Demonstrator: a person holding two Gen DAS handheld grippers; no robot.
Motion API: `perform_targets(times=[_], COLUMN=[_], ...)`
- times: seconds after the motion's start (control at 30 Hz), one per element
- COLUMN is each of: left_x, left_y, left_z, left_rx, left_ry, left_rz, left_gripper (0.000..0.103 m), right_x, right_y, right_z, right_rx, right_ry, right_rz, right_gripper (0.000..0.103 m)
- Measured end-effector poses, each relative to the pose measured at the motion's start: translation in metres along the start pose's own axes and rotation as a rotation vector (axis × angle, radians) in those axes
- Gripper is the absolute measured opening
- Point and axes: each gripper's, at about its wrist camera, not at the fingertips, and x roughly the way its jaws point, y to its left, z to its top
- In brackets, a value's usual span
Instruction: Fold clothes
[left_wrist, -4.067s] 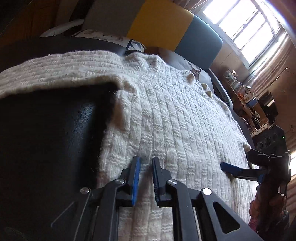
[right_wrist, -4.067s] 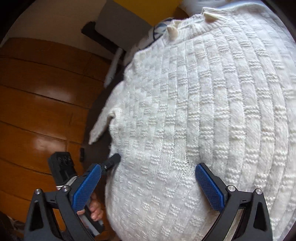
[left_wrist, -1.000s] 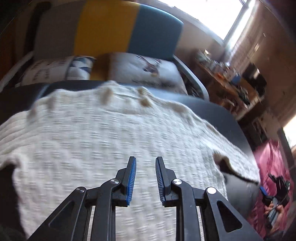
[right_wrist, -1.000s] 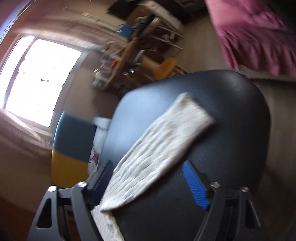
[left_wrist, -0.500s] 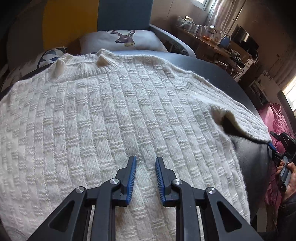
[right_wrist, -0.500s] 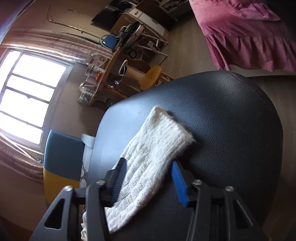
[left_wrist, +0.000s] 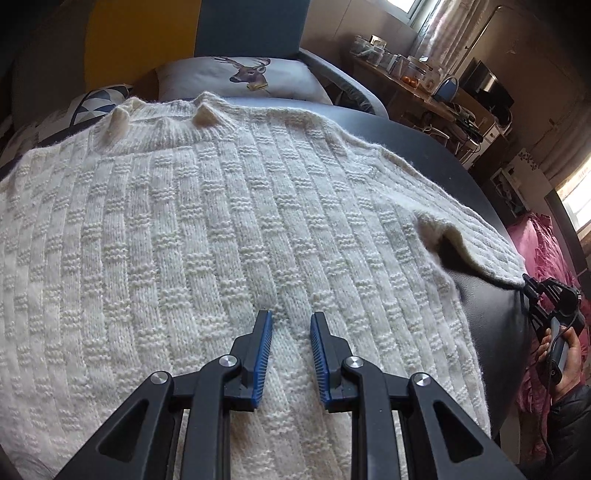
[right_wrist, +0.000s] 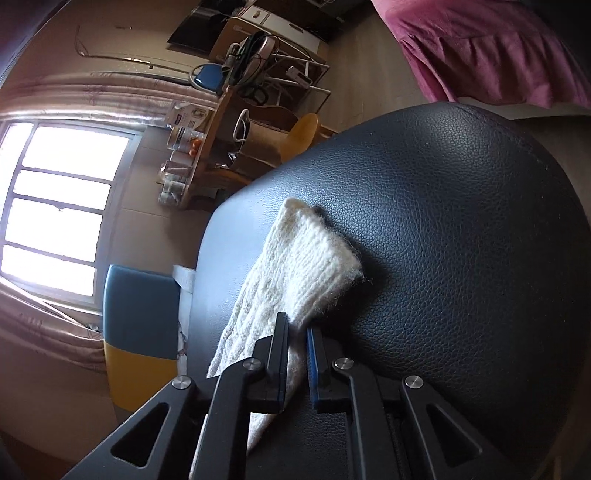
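1. Your right gripper (right_wrist: 297, 334) has just been closing and now pinches the near edge of the sweater's sleeve (right_wrist: 306, 258) just short of the cuff; the knit sits between the two pads.
2. Your left gripper (left_wrist: 291, 321) stands narrowly apart over the lower middle of the sweater (left_wrist: 221, 221), with nothing between the pads. Whether its tips touch the knit, I can't quite tell from this angle.
3. The sweater lies spread flat on the black padded surface (right_wrist: 461, 221), collar at the far end near the deer cushion (left_wrist: 251, 74), the right sleeve reaching out to the right edge.
4. Progress, as I judge it: early. The body looks laid out and smooth, but no fold shows yet. Left to do: bring this sleeve in over the body, deal with the other sleeve, then fold the body.
5. Against a second ago: your right jaws stood wide around the sleeve, and now they have it. Your left gripper's view has dropped closer to the knit, and its gap is unchanged.
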Motion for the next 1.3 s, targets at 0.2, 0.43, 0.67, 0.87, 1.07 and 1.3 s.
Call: perform_targets(times=[0.2,0.43,0.67,0.87,1.07,1.3], left_x=[-0.001,-0.012,-0.025,0.005,0.06,0.113], left_y=[-0.001,-0.004,-0.041,-0.112,-0.173,-0.198], left_z=[-0.002,0.01,0.046,0.084,0.108,0.126], left_rx=[0.011,-0.004,-0.056,-0.069,-0.094,-0.152], left_ry=[0.012,0.057,0.097,0.216,0.331,0.416], left_rz=[0.003,-0.045,-0.295,-0.508,-0.598,-0.585], left_gripper=[0.021,0.021,0.021,0.024,0.024,0.024], right_x=[0.003,0.008,0.03,0.047,0.045,0.038], right_y=[0.004,0.046,0.135,0.143,0.145,0.145], right_z=[-0.001,-0.004,-0.068,-0.114,-0.143,-0.17], right_rx=[0.017,-0.203,-0.718,-0.88,-1.054,-1.239], right_ry=[-0.006,-0.026,0.145,0.243,0.274,0.271], right_rz=[-0.009,-0.017,0.04,0.012,-0.027,-0.057], right_gripper=[0.01,0.008,0.008,0.008,0.008,0.008])
